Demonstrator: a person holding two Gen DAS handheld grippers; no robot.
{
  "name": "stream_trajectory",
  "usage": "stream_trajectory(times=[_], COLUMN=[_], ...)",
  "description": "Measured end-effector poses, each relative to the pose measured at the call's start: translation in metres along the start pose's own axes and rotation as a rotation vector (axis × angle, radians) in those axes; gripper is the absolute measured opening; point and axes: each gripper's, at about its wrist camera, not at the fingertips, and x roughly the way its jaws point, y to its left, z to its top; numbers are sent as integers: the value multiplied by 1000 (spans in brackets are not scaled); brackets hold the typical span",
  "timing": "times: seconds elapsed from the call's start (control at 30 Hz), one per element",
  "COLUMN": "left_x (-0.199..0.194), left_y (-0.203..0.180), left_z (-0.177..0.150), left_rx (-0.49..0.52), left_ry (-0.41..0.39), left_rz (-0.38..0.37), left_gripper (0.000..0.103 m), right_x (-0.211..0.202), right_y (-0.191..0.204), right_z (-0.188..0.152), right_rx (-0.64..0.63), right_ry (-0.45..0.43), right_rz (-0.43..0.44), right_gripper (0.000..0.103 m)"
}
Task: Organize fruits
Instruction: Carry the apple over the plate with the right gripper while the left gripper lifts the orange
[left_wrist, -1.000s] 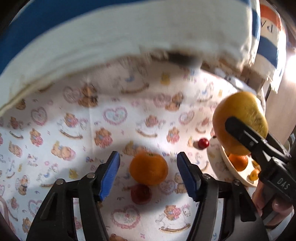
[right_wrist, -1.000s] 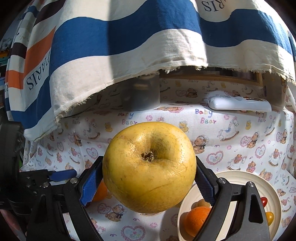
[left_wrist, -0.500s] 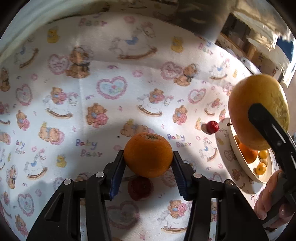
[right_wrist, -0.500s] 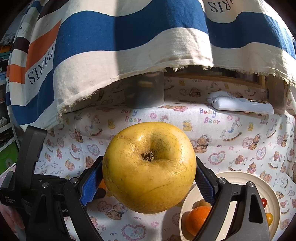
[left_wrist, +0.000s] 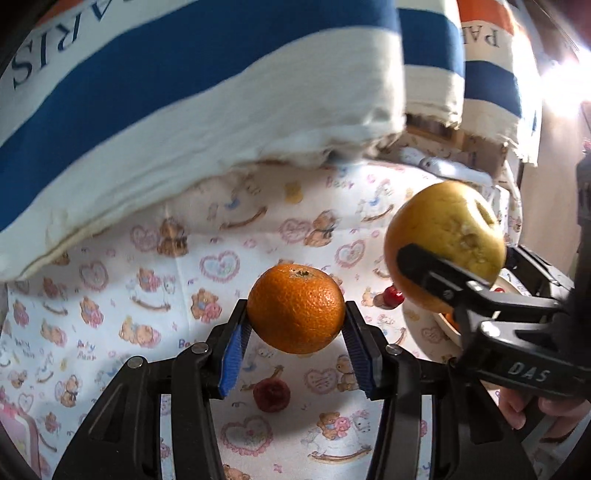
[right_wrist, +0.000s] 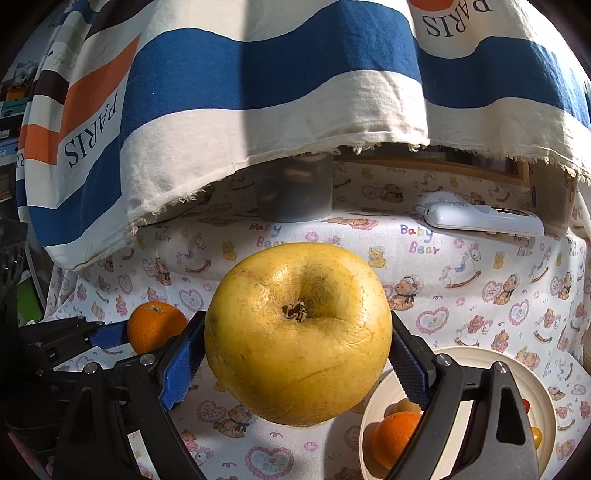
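Note:
My left gripper (left_wrist: 295, 332) is shut on an orange (left_wrist: 295, 308) and holds it lifted above the bear-print tablecloth; the orange also shows in the right wrist view (right_wrist: 155, 325). My right gripper (right_wrist: 297, 354) is shut on a large yellow fruit (right_wrist: 297, 332), held above the cloth left of a cream plate (right_wrist: 546, 398). That fruit shows at the right of the left wrist view (left_wrist: 443, 240). The plate holds an orange (right_wrist: 395, 435) and small yellow and red fruits. A dark red fruit (left_wrist: 271, 395) and a small red one (left_wrist: 392, 295) lie on the cloth.
A striped cloth with "PARIS" lettering (right_wrist: 258, 92) hangs low over the back of the table. Under it stand a dark jar (right_wrist: 295, 192) and a white remote (right_wrist: 484, 219). A pink object (left_wrist: 18, 435) is at the lower left.
My left gripper closed on the orange and lifted it off the cloth, leaving the dark red fruit below. My right gripper keeps the yellow fruit held nearly still.

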Motion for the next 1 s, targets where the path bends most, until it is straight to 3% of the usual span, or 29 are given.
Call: stream_trajectory(times=[0.57, 1.0], left_x=[-15, -18], left_y=[-12, -14], left_z=[1, 1], left_rx=[64, 55], left_ry=[-111, -126], left_rz=[22, 29], left_gripper=[48, 48], right_x=[-27, -55], right_y=[-25, -101], right_z=[9, -6], right_rx=[73, 65], right_ry=[-6, 51], right_rz=[19, -116], right_gripper=[91, 91])
